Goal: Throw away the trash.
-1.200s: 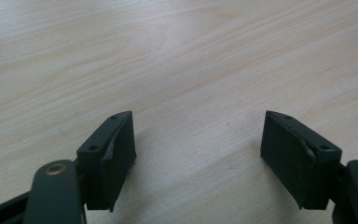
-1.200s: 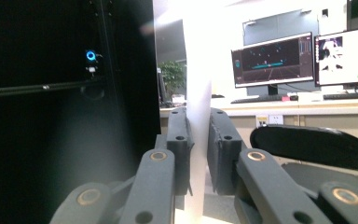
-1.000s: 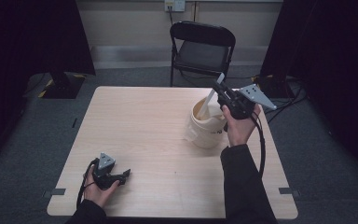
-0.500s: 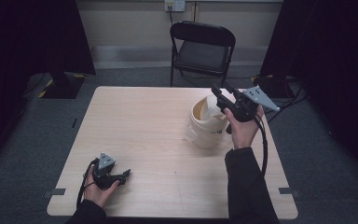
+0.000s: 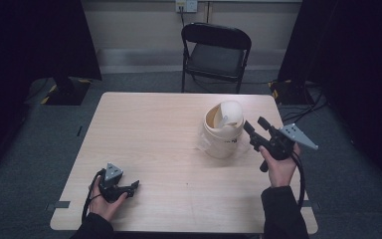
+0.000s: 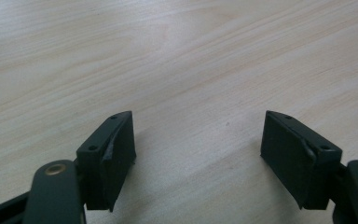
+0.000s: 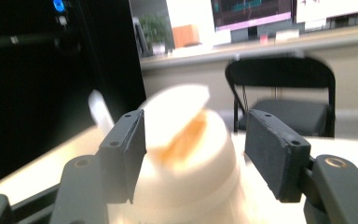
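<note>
cream tub (image 5: 222,130) at your right claw's (image 5: 254,128) nine o'clock tips if those spread jaws bump it; left claw (image 5: 130,186) rests spread.

The high view looks down on the table (image 5: 154,129); both gripper views share its top, close.

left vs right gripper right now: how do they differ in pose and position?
The left gripper rests low on the wooden table at its near left corner, far from the cream plastic jug; the right gripper is held up just right of that jug. The left gripper's jaws point at bare tabletop; the right gripper's jaws point at the jug, framing it in the right gripper view without touching. Shared: both open, both holding nothing, each in a hand.
</note>
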A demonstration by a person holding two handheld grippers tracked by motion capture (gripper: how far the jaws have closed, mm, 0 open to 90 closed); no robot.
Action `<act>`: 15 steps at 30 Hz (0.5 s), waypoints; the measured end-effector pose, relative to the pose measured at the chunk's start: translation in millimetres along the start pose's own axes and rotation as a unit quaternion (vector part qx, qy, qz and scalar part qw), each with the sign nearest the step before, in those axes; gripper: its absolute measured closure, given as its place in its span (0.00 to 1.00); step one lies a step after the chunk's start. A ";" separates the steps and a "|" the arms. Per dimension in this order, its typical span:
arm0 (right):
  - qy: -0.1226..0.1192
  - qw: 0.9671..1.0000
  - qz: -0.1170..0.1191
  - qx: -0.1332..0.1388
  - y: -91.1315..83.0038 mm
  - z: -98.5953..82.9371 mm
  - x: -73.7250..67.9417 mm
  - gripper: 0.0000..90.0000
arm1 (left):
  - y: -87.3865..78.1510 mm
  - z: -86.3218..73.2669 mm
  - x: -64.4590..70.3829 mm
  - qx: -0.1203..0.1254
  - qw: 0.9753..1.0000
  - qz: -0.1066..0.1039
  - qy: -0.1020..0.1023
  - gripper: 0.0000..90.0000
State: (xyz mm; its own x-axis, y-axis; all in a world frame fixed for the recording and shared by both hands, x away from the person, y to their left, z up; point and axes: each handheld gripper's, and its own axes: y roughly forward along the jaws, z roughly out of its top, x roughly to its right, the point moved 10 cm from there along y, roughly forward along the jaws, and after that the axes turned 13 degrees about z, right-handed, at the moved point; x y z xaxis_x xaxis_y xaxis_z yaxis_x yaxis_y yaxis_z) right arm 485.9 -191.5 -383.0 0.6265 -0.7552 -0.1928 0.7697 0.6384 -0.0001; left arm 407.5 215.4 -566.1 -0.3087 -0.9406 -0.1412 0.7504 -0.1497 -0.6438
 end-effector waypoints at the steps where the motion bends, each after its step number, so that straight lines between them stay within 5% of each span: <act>1: 0.006 1.000 -0.002 -0.013 -3.9 -11.1 1.7 0.43 | 0.0 0.0 0.0 0.000 1.000 0.000 0.000 0.28; 6: 0.030 0.996 -0.019 -0.087 -19.1 -65.0 16.3 0.42 | 0.0 -0.1 0.5 -0.001 1.000 -0.002 0.000 0.28; 9: 0.037 0.993 -0.027 -0.111 -23.4 -80.5 22.4 0.41 | 0.0 -0.1 0.6 -0.001 1.000 -0.003 0.001 0.27; 11: 0.040 0.988 -0.041 -0.143 -29.3 -99.5 32.0 0.40 | 0.0 -0.1 0.7 -0.001 1.000 -0.003 0.001 0.27; 12: 0.038 0.982 -0.050 -0.180 -35.2 -114.4 40.9 0.39 | 0.1 0.0 1.0 -0.001 1.000 -0.005 0.000 0.26; 15: 0.032 0.977 -0.065 -0.200 -41.0 -123.7 49.9 0.38 | -0.2 -0.1 0.5 -0.002 1.000 -0.010 0.002 0.26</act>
State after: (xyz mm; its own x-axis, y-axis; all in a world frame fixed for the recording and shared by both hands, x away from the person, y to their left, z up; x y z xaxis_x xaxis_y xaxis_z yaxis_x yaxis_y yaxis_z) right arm 470.3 -237.0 -514.0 0.5075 -0.8314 -0.2266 0.7245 0.5540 -0.4101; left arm 407.1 215.0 -566.2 -0.3269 -0.9359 -0.1311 0.7420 -0.1682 -0.6490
